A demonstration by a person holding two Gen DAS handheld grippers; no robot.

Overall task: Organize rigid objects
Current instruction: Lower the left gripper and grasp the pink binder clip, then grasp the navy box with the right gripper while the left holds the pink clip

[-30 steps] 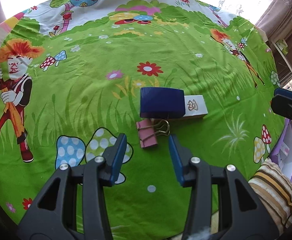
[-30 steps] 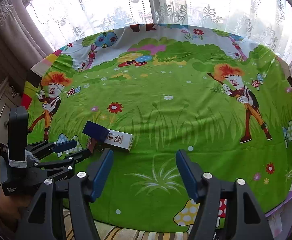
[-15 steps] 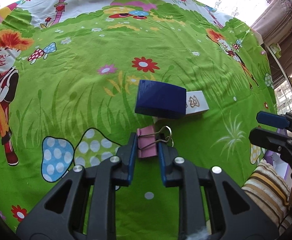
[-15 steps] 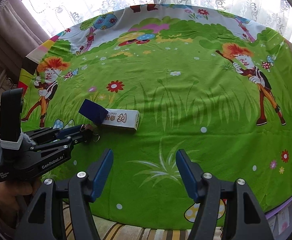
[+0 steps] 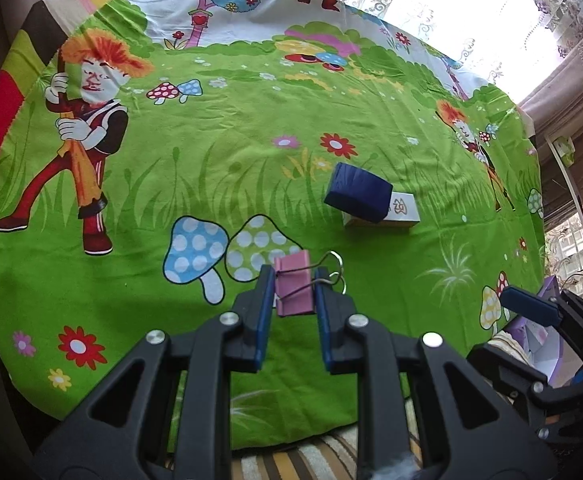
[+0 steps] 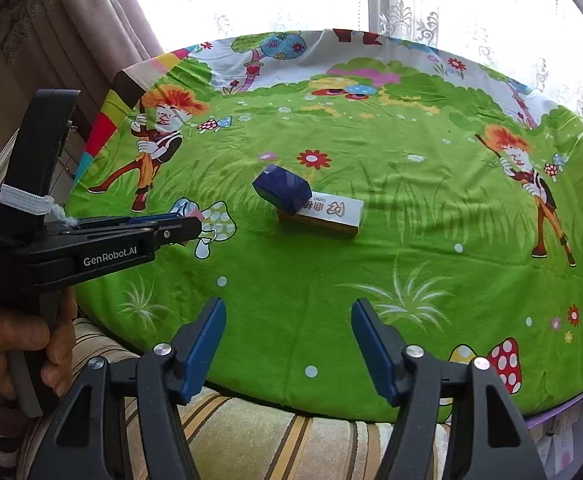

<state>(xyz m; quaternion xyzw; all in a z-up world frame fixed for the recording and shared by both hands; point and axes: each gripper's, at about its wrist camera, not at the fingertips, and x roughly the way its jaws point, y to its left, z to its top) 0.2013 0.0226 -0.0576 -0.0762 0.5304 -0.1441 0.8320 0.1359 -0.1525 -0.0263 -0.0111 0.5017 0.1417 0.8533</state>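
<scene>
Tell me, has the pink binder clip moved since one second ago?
Yes. The pink binder clip, gripped by the left claw, has moved away from the white box, toward the mushroom print.

The black plastic left gripper (image 6: 187,227) is showing "GenRobot.AI" and "Data Acquisition System". The white rectangular cardboard box (image 6: 327,216) is displaying "DING" beside a gold logo.

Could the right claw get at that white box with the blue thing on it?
Probably yes: the right claw is open, with only bare cloth between it and the white box; the blue block rests on one end.
</scene>
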